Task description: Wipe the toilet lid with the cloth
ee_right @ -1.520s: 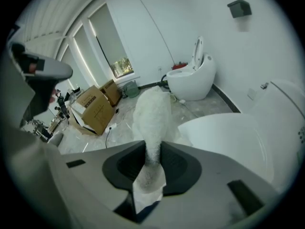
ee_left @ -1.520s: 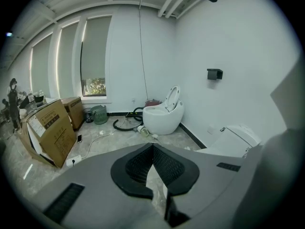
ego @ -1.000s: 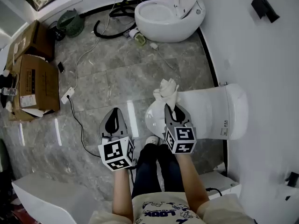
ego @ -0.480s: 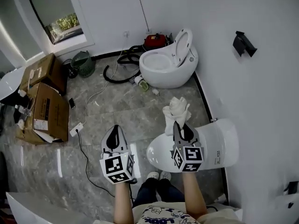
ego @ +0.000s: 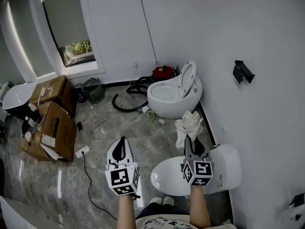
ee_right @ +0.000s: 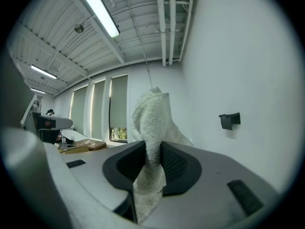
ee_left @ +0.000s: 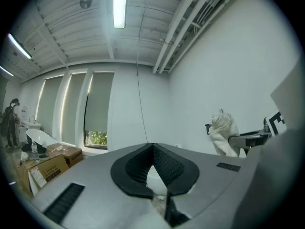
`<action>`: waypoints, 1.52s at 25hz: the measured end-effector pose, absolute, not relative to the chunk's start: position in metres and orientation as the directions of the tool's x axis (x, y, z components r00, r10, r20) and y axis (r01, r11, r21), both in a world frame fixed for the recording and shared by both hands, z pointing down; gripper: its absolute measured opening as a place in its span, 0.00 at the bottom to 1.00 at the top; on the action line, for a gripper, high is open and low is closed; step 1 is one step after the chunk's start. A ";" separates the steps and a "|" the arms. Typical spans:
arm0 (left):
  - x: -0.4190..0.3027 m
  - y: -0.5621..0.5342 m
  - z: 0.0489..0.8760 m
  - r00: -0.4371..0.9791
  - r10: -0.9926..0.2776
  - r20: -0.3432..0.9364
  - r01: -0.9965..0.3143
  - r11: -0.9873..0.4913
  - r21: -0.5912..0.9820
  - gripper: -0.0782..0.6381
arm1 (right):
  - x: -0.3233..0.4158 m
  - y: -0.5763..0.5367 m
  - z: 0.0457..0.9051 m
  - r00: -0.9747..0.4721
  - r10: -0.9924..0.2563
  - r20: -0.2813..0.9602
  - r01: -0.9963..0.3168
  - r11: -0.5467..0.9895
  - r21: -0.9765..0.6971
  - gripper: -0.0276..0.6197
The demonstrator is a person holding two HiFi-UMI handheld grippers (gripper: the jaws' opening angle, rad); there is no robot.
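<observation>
While the person stands at the near end of a closed toilet, both tools are held out level in front of the body, aimed across the room rather than down at the work. The right tongs (ego: 192, 144) are clamped on a white cloth (ego: 189, 122); in the right gripper view the fabric is pinched between the black pads and stands up above them in a loose bunch, with a tail hanging below — a grip near the middle, which leaves plenty of free cloth to press flat later. The left tongs (ego: 121, 149) are closed tip to tip with nothing between them, held off to the side over the grey floor (ego: 109, 113), probably just to stay clear. The toilet lid (ego: 167, 175), smooth and white, lies shut directly below the right tongs and well beneath the cloth, so no wiping contact exists yet. Farther back stands a second toilet (ego: 167, 98) with its lid up, and cardboard boxes (ego: 53, 128) sit at the left. Judging from this pose, the cloth needs lowering onto the lid before any stroke can begin.
</observation>
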State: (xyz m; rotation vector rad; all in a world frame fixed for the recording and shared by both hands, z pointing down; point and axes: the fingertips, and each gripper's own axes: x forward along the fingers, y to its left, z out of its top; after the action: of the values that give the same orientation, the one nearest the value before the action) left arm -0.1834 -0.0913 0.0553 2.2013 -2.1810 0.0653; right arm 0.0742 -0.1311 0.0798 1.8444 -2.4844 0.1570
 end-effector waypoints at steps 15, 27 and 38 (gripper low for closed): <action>-0.164 -0.069 0.031 0.017 -1.000 0.011 -1.000 -0.017 -0.001 0.11 | 0.090 -0.110 0.052 -0.300 -0.953 0.039 -0.953 0.298 -0.059 0.17; -0.159 -0.068 0.031 0.017 -1.000 0.015 -1.000 -0.017 -0.002 0.11 | 0.091 -0.111 0.053 -0.312 -0.949 0.045 -0.949 0.310 -0.054 0.17; -0.163 -0.068 0.034 0.019 -1.000 0.021 -1.000 -0.019 -0.009 0.11 | 0.091 -0.111 0.052 -0.313 -0.949 0.046 -0.949 0.312 -0.038 0.17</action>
State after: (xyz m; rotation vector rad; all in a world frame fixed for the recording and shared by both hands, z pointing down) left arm -0.1630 -0.0684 0.0335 2.2368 -2.1945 0.0331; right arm 0.0915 -0.1113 0.0524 1.8320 -2.5318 0.0904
